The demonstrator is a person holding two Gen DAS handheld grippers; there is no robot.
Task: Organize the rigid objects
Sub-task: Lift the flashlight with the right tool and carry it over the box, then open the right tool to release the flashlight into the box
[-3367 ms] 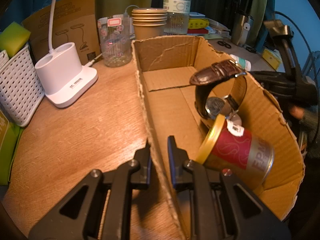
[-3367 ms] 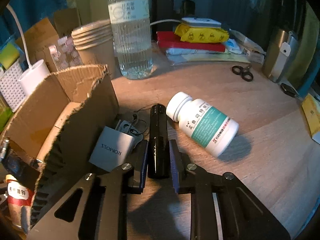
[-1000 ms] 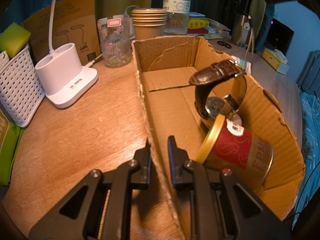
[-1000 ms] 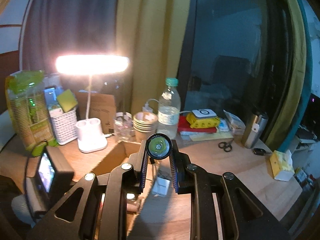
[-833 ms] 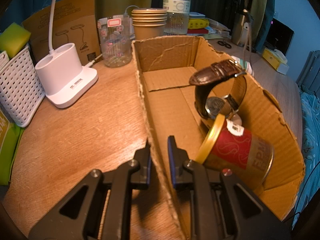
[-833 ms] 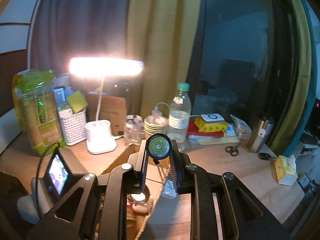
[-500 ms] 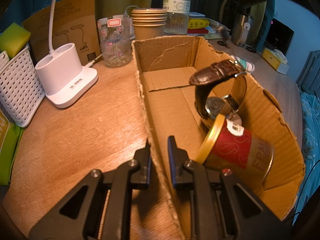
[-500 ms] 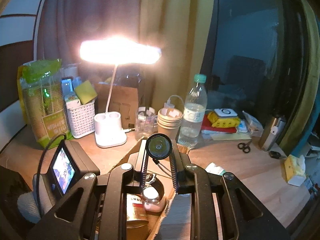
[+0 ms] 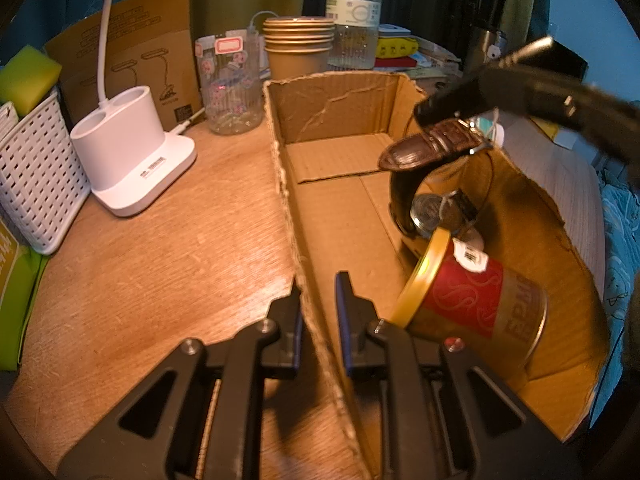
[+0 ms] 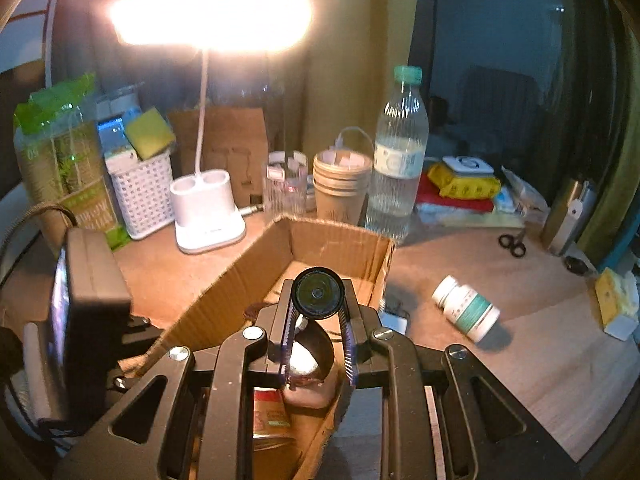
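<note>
Currently, my right claw (image 10: 317, 334) is clamped narrow on one black flashlight (image 10: 317, 293), lens end facing the camera, held above the open cardboard box (image 10: 240, 276). My left claw (image 9: 318, 312) is narrow, its two fingers straddling the box's left wall (image 9: 288, 200), one finger inside, one outside; whether it truly pinches the cardboard I cannot tell. Box contents: one red-and-gold tin (image 9: 468, 304) lying on its side against the right wall; one wristwatch with brown leather strap (image 9: 434, 168) just behind it, touching the tin. In the left view the flashlight's dark body (image 9: 472, 96) hangs over the watch. On the desk (image 10: 532, 344), right of the box: one white pill bottle (image 10: 466, 307) on its side, one pair of scissors (image 10: 513, 243). Behind the box: one water bottle (image 10: 396, 160), one stack of paper cups (image 10: 340, 188), one lit white lamp (image 10: 208, 208), one white basket (image 10: 140, 192).
</note>
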